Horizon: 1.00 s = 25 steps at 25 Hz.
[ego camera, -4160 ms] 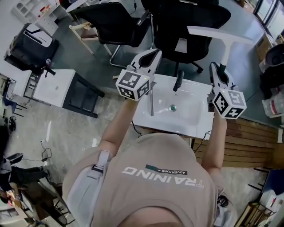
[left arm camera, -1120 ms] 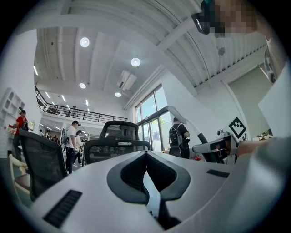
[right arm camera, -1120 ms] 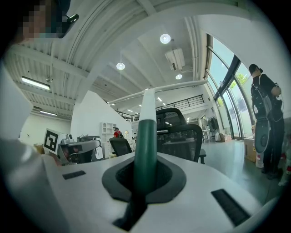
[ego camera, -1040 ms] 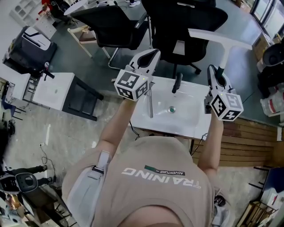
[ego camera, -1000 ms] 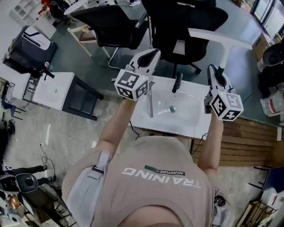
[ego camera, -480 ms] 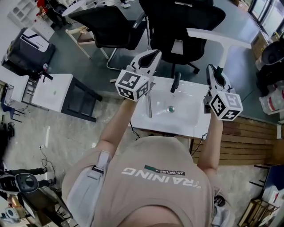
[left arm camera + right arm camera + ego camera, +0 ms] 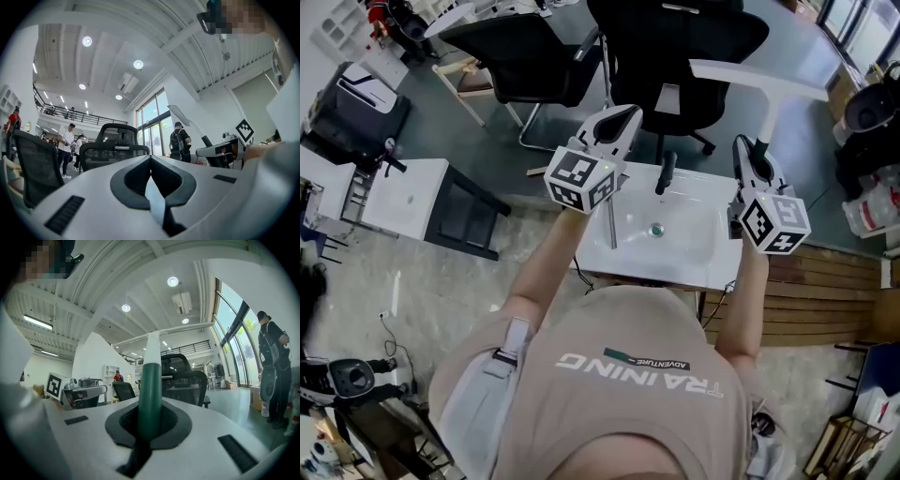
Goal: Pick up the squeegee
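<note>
The squeegee has a dark green handle [image 7: 150, 380] and a long white blade bar [image 7: 759, 78]. My right gripper [image 7: 748, 150] is shut on that handle, and the squeegee stands up out of the jaws [image 7: 150, 420]. It hangs in the air above the right end of the white sink [image 7: 694, 258]. My left gripper [image 7: 623, 117] hovers over the sink's left end. Its jaws [image 7: 151, 161] are shut on a thin grey strip [image 7: 157, 206], which shows as a slim rod [image 7: 610, 220] running back under the gripper.
The sink has a black faucet [image 7: 663, 172] and a drain [image 7: 655, 229]. Black office chairs [image 7: 675, 47] stand just beyond it. A white cabinet [image 7: 394, 192] is at the left and a wooden slatted platform [image 7: 825, 300] at the right. A person with a backpack [image 7: 180, 140] stands farther off.
Both grippers keep their places and their grips. Only the head view has drifted a little, so the sink and chairs sit slightly to the left.
</note>
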Available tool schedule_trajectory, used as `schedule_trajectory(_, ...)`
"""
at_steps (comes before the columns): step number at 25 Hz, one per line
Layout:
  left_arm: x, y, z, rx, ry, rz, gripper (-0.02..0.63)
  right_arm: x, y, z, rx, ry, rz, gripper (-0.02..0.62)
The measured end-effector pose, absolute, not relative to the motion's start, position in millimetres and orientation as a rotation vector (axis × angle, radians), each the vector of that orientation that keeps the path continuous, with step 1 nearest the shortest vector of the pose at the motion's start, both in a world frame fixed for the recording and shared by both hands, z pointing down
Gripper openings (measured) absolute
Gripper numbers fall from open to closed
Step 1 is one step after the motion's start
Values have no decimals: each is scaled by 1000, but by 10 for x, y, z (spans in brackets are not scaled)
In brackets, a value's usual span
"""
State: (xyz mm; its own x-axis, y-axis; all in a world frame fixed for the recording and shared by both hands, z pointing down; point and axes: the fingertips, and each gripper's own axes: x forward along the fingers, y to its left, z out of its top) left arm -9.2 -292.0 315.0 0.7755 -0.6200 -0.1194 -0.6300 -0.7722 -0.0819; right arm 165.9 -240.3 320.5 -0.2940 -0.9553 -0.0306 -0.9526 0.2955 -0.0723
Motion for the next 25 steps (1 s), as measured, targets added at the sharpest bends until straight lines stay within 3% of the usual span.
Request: schedule_trajectory(25, -105, -2863, 3114, -2834, 1014, 128, 12, 1674, -2377, 3279, -1816, 2474, -86, 29)
